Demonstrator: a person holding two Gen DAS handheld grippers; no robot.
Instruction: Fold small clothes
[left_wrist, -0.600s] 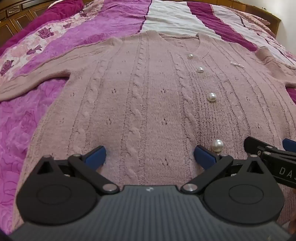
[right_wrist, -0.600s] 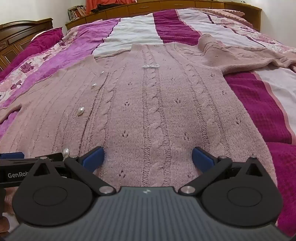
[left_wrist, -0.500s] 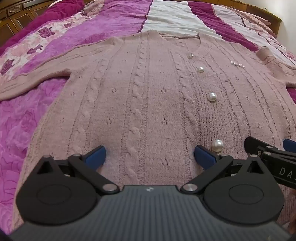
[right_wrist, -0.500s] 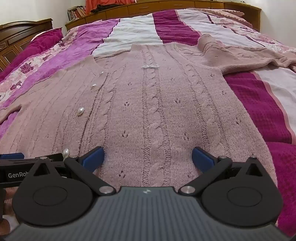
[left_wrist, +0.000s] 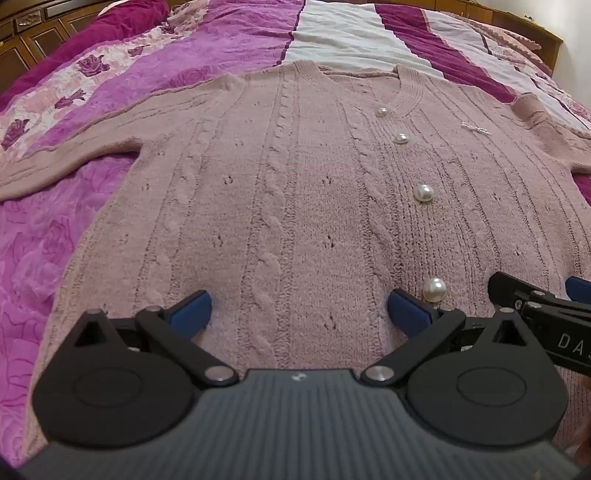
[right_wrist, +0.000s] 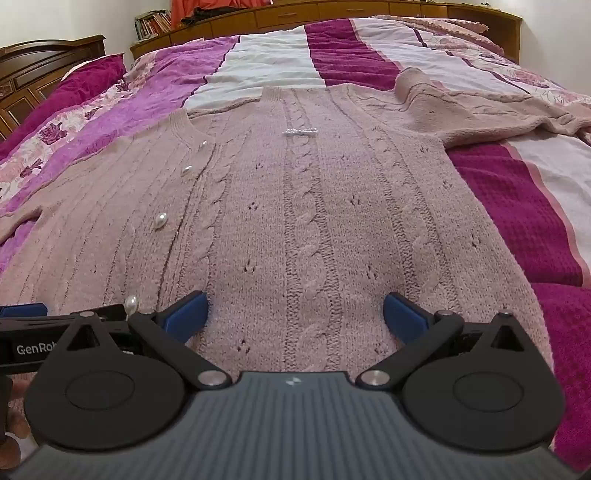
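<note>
We hover both tools, L (left_wrist: 297, 308) & R (right_wrist: 295, 308), jaws wide, nothing held, over the pink cable-knit cardigan (left_wrist: 295, 206): soft, floppy, stretchy; we'd pinch its hem corners, avoiding pearl buttons (left_wrist: 423, 192).

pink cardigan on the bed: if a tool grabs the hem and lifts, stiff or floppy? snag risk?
Likely floppy: the cardigan is soft cable knit lying flat, so it should drape and sag. Its loose sleeve will probably trail. The pearl buttons may catch.
</note>
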